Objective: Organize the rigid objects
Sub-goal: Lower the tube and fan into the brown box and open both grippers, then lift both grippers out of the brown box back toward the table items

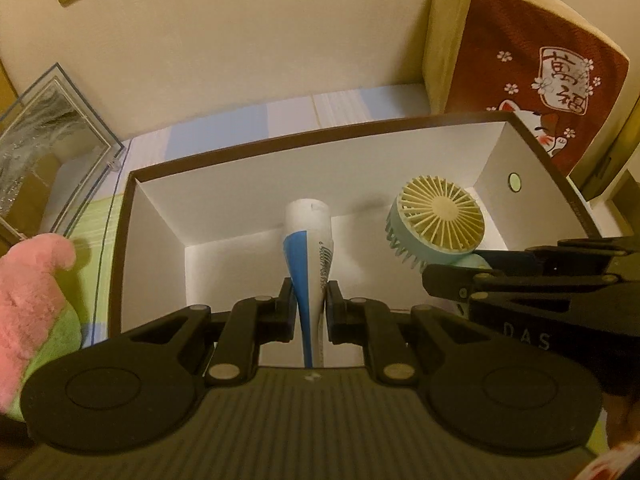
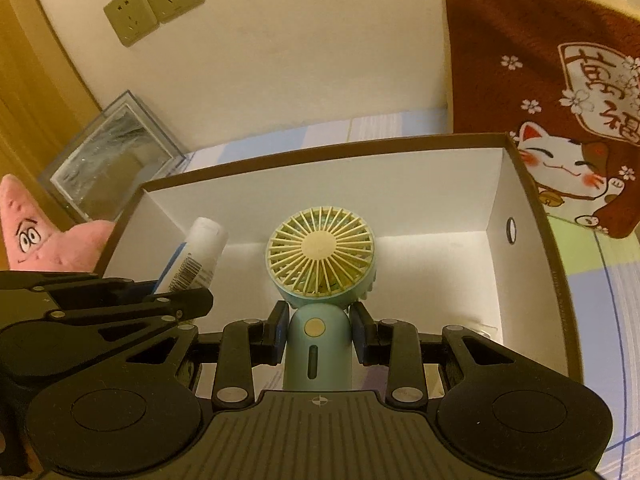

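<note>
My left gripper (image 1: 311,300) is shut on a white and blue tube (image 1: 309,248) and holds it over the open white box (image 1: 224,192) with a brown rim. My right gripper (image 2: 319,330) is shut on the handle of a mint handheld fan (image 2: 320,264) with a cream grille, held over the same box (image 2: 440,208). The fan (image 1: 436,220) shows in the left wrist view to the right of the tube, with the right gripper's fingers (image 1: 480,276) behind it. The tube (image 2: 196,256) and left gripper show at the left of the right wrist view.
A pink star plush toy (image 2: 36,236) lies left of the box, also in the left wrist view (image 1: 28,300). A clear plastic case (image 1: 44,152) stands at back left. A brown cat-print cushion (image 2: 560,100) leans at back right. Wall sockets (image 2: 156,4) are above.
</note>
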{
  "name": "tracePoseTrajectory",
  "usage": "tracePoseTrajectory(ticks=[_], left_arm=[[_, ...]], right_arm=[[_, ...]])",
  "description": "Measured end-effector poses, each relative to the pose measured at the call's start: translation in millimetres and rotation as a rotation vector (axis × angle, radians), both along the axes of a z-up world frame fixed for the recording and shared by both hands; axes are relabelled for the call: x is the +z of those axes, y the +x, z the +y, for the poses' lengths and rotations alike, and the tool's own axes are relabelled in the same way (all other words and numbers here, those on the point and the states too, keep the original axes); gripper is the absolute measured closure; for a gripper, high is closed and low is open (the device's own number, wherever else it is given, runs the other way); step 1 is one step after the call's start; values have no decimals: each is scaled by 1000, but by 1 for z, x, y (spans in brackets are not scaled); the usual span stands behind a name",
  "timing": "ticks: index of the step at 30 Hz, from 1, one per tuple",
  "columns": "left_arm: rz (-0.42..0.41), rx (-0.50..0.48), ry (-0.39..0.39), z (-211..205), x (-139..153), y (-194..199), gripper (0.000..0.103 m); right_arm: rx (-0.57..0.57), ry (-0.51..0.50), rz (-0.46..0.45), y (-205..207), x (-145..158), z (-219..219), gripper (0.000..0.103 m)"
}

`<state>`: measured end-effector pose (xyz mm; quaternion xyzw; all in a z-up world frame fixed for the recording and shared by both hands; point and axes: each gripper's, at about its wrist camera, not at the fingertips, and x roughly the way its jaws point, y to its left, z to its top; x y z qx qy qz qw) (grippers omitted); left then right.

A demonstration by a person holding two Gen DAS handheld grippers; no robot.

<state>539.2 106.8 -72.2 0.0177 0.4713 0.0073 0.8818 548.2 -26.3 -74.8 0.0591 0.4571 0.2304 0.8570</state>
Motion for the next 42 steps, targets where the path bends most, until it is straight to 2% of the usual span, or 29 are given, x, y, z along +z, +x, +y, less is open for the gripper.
tracePoseTrajectory(ticks=[11,15,19,22,24,26,28,33,42], left_arm=[[30,1,-34,3,-16,19,89],[23,-2,-48,3,-17,23,71],[5,-12,-15,3,-14,20,71],[2,-2,-19,7,-11,18,71],[0,8,-25,10,-9,16,69],[-3,12,-28,13,-7,14,68],[-6,15,-29,14,-6,10,68],[-13,14,-29,16,1,-1,64],[-31,15,-47,19,16,-26,64]], right_arm=[[-49,-24,34,13,-15,-1,70],[-64,-20,32,16,-16,1,70],[-74,-18,22,15,-16,1,70],[-84,4,-13,13,-13,-1,70],[-80,7,-30,12,-11,-1,68],[-61,7,-35,9,-8,-1,53],[-52,6,-53,3,-4,-3,48],[-28,12,-47,-10,1,-8,46],[-41,48,-56,-33,15,-25,45]])
